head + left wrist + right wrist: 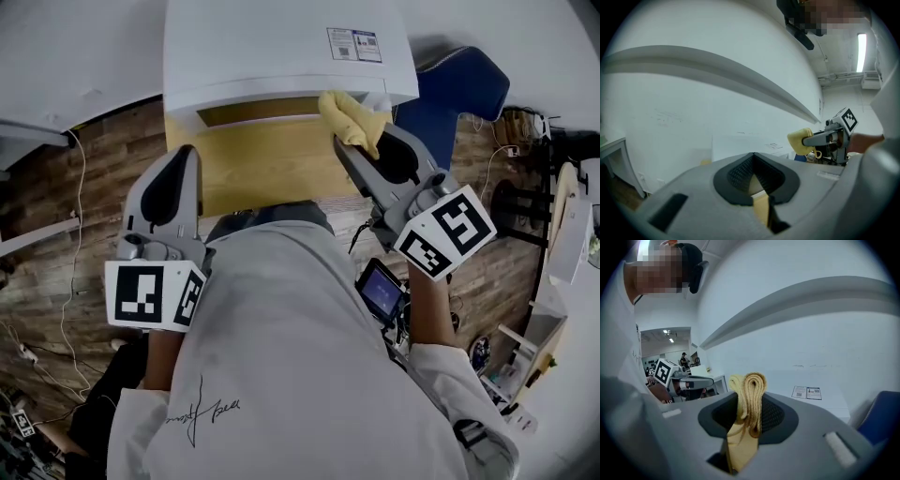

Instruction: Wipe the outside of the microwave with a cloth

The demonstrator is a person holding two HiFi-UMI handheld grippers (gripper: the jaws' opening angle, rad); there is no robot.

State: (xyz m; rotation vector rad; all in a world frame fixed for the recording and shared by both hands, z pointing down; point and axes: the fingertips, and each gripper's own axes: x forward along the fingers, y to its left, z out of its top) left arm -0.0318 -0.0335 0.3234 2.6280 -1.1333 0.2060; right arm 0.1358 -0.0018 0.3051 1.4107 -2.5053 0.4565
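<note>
The white microwave (pixel 272 47) stands on a light wooden table (pixel 262 169) in front of me; it also shows as a white box (pixel 740 146) (pixel 820 383). My right gripper (pixel 351 142) (pixel 745 414) is shut on a folded yellow cloth (pixel 352 116) (pixel 750 392), held at the microwave's front lower edge near its right corner. From the left gripper view, the cloth (pixel 798 140) sticks out of that gripper (pixel 812 138). My left gripper (pixel 187 157) (pixel 753 177) hovers over the table's left part, shut with nothing in it.
A blue chair (pixel 457 92) (pixel 881 420) stands right of the microwave. A white desk (pixel 28 131) lies to the left, with cables on the wooden floor (pixel 66 216). A small screen device (pixel 382 291) hangs at my waist.
</note>
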